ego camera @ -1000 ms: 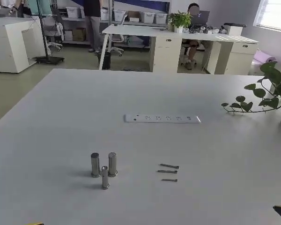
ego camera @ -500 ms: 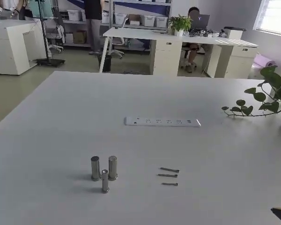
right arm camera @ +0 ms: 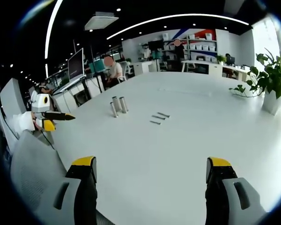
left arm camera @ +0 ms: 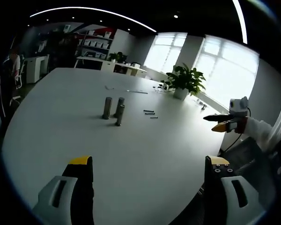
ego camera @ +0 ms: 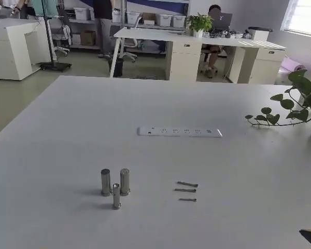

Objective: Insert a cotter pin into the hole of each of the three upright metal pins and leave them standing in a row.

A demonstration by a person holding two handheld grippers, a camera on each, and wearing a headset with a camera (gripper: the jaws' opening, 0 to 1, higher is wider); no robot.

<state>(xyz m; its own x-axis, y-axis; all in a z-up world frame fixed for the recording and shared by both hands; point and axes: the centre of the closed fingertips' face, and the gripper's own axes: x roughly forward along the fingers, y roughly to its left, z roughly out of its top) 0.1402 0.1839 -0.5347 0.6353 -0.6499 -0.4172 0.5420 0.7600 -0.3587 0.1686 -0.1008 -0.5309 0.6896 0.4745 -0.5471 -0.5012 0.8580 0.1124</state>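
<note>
Pins (ego camera: 116, 193) upright, clustered on bench (ego camera: 67, 129), well ahead of our tongs; cotter pins (ego camera: 186, 191) loose beside, nearer right tongs (right arm camera: 151, 161). We hold both spread, empty, left tongs (left arm camera: 149, 161) included.

Left claw (left arm camera: 149, 162), right claw (right arm camera: 151, 162): both agape

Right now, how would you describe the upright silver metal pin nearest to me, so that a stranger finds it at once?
On the big white table, start from the flat white power strip and come toward the near edge, a little left, to three upright silver metal pins. Yours, the front pin, stands alone before the side-by-side pair.
</note>
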